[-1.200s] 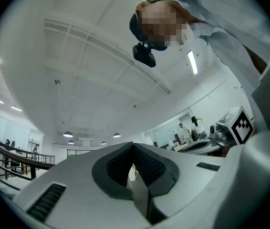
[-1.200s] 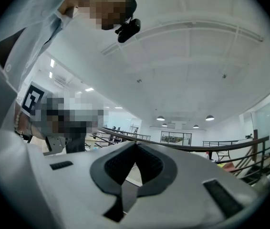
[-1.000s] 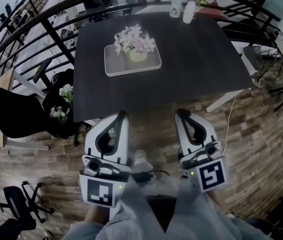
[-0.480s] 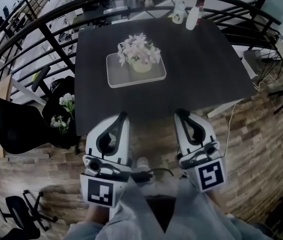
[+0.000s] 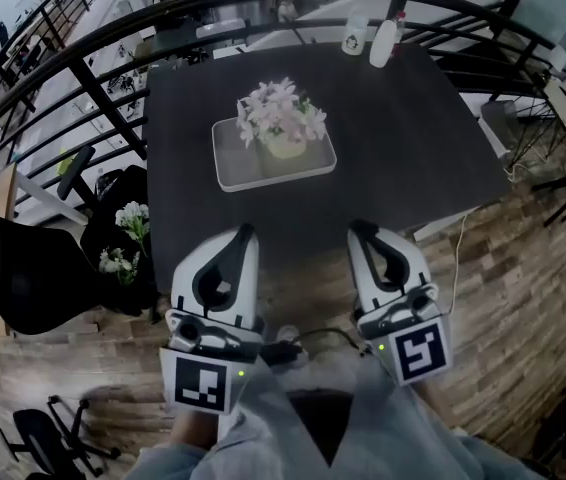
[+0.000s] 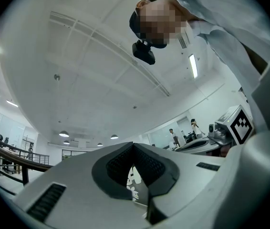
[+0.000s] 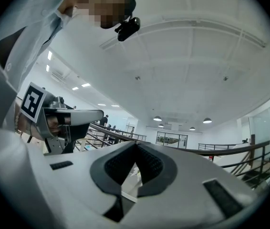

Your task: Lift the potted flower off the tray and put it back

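Left gripper [image 5: 242,232] and right gripper [image 5: 361,226] are held side by side with a clear gap between them, low in front of the person, tips pointing toward the table. Each carries its cube with square black-and-white markers at the rear.

Left gripper view: jaws closed, tips meeting, nothing between the dark ribbed pads. Right gripper view: same state, jaws together and empty.

Potted flower [image 5: 283,118], pale pink-white blossoms in a small cream pot, stands ahead of both grippers, roughly on the line running out between them and well apart from the tips. It sits upright inside the light grey rectangular tray with rounded corners [image 5: 246,173], toward the tray's far right part.

The tray lies on the dark grey square tabletop [image 5: 403,138]. In the head view the table's near edge appears right at the gripper tips; contact cannot be judged.

Further ahead of the right gripper, at the table's far edge, stand two white bottles [image 5: 383,41] close together. Beyond them curves a black metal railing [image 5: 93,43].

Out to the left of the left gripper, down beside the table, is a bunch of white flowers [image 5: 128,236]. Below both grippers: brown wood-plank floor [image 5: 508,298] and the person's pale trousers [image 5: 298,428].
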